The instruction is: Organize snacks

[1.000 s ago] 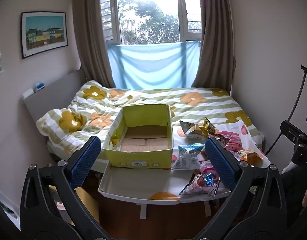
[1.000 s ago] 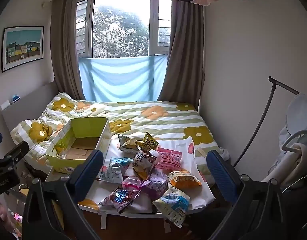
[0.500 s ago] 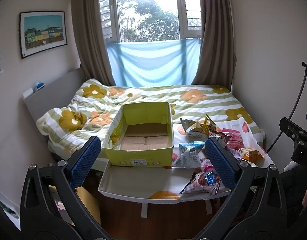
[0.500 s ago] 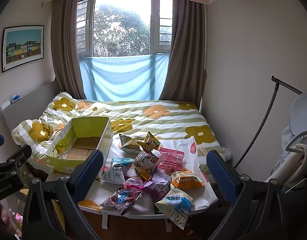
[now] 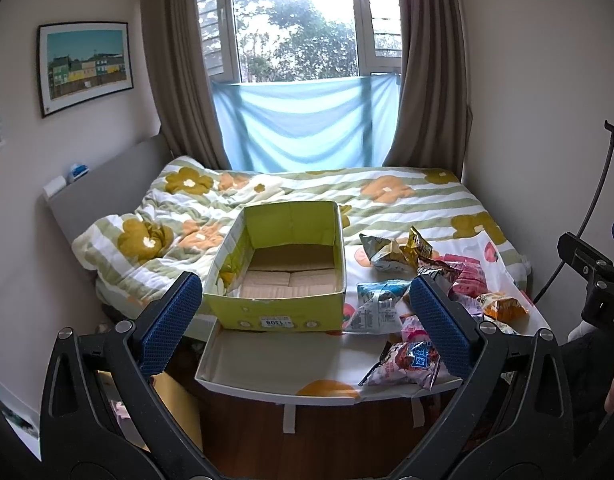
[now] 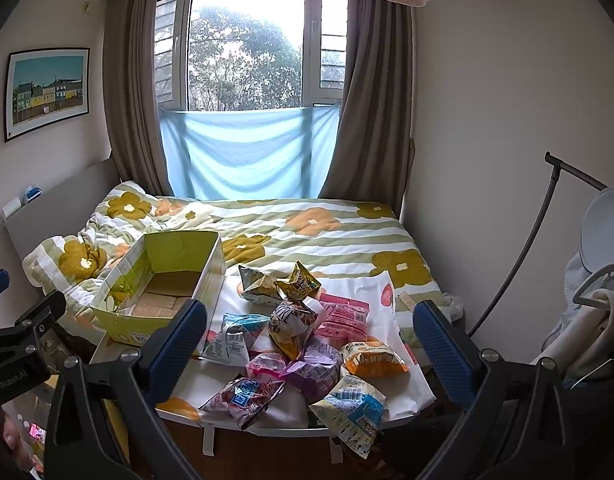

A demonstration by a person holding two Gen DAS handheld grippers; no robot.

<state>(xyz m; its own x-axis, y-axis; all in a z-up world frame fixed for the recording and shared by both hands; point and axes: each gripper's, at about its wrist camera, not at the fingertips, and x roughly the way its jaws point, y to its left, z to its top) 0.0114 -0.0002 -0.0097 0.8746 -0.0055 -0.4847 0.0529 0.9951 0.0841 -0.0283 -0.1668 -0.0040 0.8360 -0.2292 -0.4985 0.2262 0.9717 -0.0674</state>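
Note:
An open, empty yellow-green cardboard box (image 5: 281, 314) stands on the left of a white table (image 5: 267, 364); it also shows in the right wrist view (image 6: 119, 326). Several snack bags lie in a pile (image 6: 303, 348) to its right, among them a red-and-blue bag (image 5: 405, 364), an orange bag (image 6: 373, 358) and a pink bag (image 6: 343, 318). My left gripper (image 5: 303, 320) is open and empty, held back from the table in front of the box. My right gripper (image 6: 309, 342) is open and empty, held back in front of the pile.
A bed with a flowered quilt (image 5: 307, 200) lies behind the table, under a window with brown curtains (image 6: 371, 100). A black stand (image 6: 519, 256) and white items (image 6: 603, 280) are at the right wall. Wooden floor (image 5: 327, 432) shows below the table's front edge.
Both views have risen slightly, so the table and box sit lower in the frame. Both grippers stay open; nothing on the table has moved.

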